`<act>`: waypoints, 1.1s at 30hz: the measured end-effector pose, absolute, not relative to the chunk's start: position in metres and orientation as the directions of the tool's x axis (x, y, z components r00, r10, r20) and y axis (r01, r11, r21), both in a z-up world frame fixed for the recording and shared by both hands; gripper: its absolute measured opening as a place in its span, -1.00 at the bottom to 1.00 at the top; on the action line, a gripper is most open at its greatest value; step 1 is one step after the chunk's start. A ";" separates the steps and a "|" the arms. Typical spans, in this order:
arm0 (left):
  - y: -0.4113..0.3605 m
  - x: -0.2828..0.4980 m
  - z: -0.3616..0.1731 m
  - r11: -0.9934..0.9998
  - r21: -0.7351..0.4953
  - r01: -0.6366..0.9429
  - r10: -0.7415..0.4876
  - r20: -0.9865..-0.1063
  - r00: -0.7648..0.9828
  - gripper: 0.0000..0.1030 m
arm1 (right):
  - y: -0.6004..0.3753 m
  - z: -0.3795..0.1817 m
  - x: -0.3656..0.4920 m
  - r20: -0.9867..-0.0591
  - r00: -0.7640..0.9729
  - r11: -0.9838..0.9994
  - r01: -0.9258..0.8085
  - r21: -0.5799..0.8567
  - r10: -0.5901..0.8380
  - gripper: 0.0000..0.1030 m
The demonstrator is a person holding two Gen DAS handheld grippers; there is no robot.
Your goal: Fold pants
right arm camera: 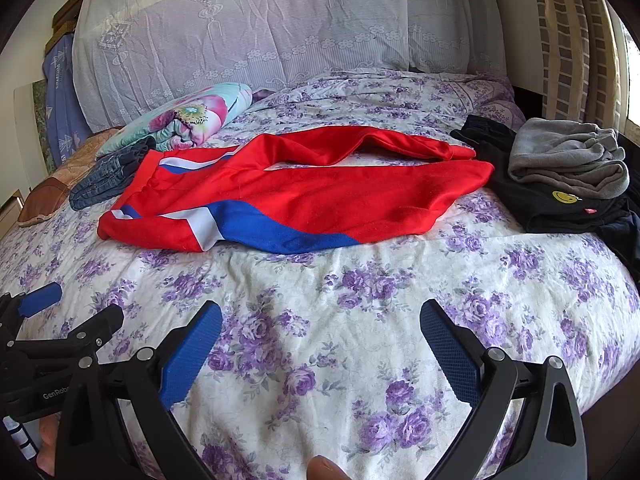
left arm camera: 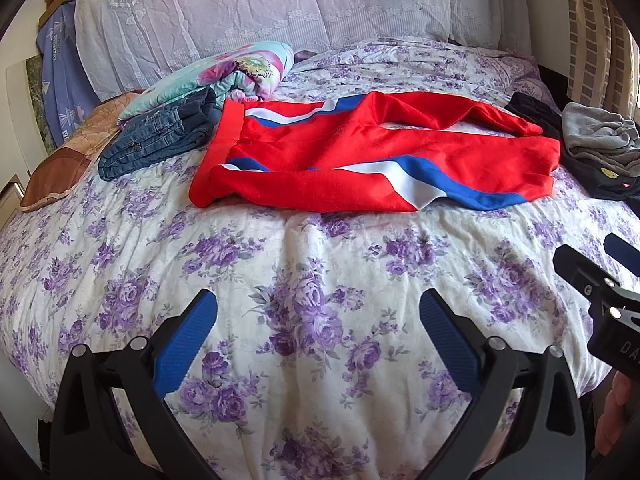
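Red pants (left arm camera: pixel 360 160) with blue and white side stripes lie across the middle of the bed, waistband to the left, legs bent back on themselves at the right; they also show in the right wrist view (right arm camera: pixel 320 192). My left gripper (left arm camera: pixel 318 308) is open and empty above the bedspread, well in front of the pants. My right gripper (right arm camera: pixel 320 316) is open and empty too, also short of the pants. In the left wrist view the right gripper (left arm camera: pixel 592 272) shows at the right edge; in the right wrist view the left gripper (right arm camera: pixel 60 312) shows at the left edge.
Folded jeans (left arm camera: pixel 160 140) and a floral bundle (left arm camera: pixel 224 76) lie left of the pants. A grey garment (right arm camera: pixel 568 160) sits on black clothes (right arm camera: pixel 552 204) at the right. The purple-flowered bedspread (left arm camera: pixel 320 264) covers the bed; a lace-covered headboard (left arm camera: pixel 260 12) stands behind.
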State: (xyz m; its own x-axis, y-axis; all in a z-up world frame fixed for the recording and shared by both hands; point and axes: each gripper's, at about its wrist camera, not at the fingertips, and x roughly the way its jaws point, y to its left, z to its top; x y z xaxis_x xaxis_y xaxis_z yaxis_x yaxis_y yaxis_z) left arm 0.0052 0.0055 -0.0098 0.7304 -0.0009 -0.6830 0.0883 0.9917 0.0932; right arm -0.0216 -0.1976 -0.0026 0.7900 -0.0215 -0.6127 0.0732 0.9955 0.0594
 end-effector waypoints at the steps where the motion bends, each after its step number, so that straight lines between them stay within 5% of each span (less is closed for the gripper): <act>1: 0.006 0.005 -0.010 0.992 0.093 0.088 -0.001 -0.683 0.731 0.92 | -0.198 -0.003 -0.022 -0.613 0.790 0.996 0.074 0.059 -0.022 0.93; 33: 0.006 0.013 -0.017 0.992 0.080 0.095 -0.012 -0.703 0.711 0.92 | -0.196 -0.008 -0.018 -0.624 0.781 0.996 0.075 0.056 -0.023 0.93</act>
State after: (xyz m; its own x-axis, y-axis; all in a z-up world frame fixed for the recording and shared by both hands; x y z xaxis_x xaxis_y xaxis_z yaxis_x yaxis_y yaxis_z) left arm 0.0130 0.0060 -0.0166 0.7113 -0.0118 -0.7028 0.0951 0.9923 0.0796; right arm -0.0181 -0.1961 -0.0078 0.7814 -0.0235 -0.6236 0.0746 0.9956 0.0560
